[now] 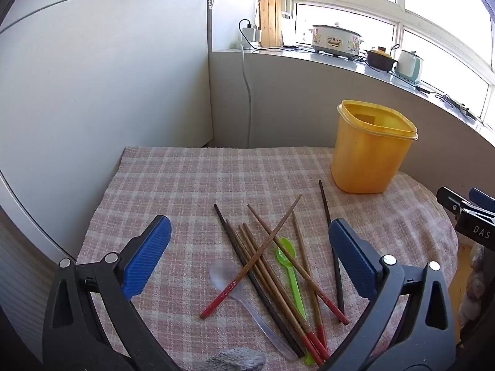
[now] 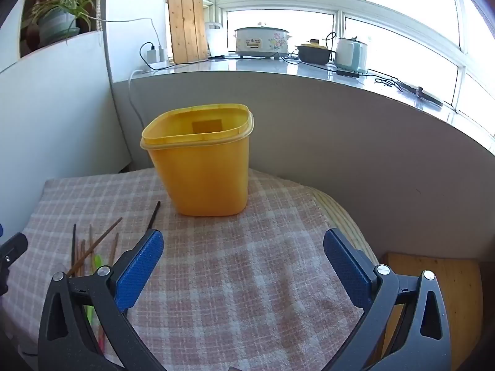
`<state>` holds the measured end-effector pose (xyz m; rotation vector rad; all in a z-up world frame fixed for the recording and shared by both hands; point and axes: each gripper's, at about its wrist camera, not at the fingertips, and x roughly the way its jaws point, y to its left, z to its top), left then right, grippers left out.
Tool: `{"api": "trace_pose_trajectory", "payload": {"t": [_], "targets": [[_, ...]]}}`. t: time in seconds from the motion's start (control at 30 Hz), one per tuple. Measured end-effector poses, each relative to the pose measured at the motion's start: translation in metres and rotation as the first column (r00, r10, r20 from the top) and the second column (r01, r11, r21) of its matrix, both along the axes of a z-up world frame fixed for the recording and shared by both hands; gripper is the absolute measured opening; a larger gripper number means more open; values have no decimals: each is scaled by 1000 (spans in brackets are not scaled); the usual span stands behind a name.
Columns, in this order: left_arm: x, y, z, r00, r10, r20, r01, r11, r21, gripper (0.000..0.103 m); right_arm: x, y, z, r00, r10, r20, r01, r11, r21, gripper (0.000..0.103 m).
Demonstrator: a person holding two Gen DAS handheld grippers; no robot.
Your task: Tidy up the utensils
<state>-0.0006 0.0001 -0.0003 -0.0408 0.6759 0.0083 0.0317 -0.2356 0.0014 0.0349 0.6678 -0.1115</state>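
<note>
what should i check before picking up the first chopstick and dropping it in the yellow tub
1. Left gripper open with nothing between its pads: ok.
2. Right gripper open with nothing between its pads: ok.
3. Yellow tub upright, lid off: ok.
4. Tub ready to take utensils: cannot tell, its bottom is hidden.
5. Chopsticks free to lift singly: not ok, they cross each other in a pile, some over the green spoon and clear spoon.
6. An easy first pick: ok, the dark chopstick on the tub side lies mostly apart from the pile.
</note>
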Motion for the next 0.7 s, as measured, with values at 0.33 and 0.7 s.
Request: {"api": "trace_pose_trajectory", "payload": {"t": [0.33,0.7], "targets": [[2,-1,1,1000,-1,-6,1,1000,2,103,-1,-2,2,1000,8,4,-8,1000,11,102],[1,-1,1,1000,-4,0,4,1000,1,103,-2,-1,2,1000,-3,6,3,1000,1,102]]}}
